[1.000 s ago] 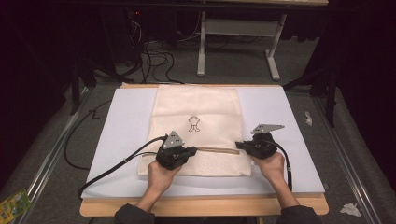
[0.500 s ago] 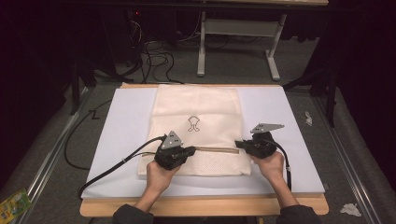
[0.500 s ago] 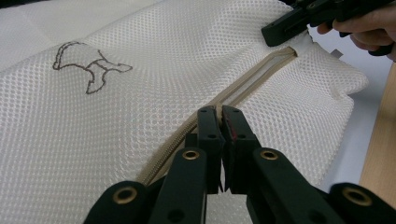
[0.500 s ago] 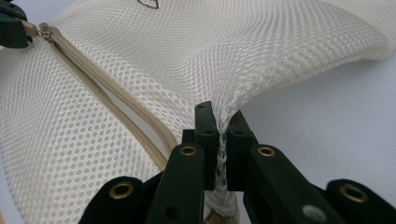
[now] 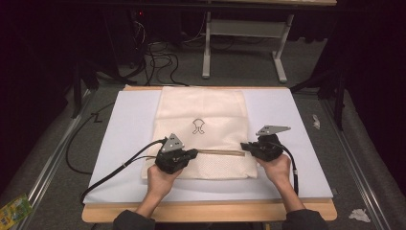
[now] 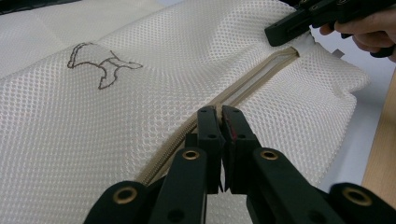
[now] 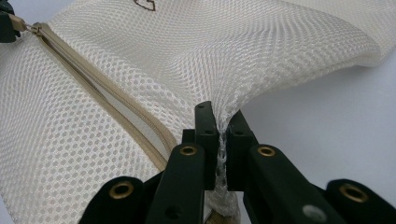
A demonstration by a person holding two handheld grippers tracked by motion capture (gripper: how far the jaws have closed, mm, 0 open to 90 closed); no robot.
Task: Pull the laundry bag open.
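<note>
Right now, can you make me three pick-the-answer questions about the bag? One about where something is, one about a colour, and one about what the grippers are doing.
1. Where does the zip run?
A. between the two grippers
B. along the bag's far edge
C. off the table

2. What colour is the bag?
A. blue
B. cream
C. black

3. What is the right gripper doing?
A. hanging open above the bag
C. lying on the floor
B. pinching the mesh

Answers:
1 A, the zip stretches from the left gripper to the right one.
2 B, the mesh is cream all over.
3 B, bunched mesh sits between its shut jaws.
</note>
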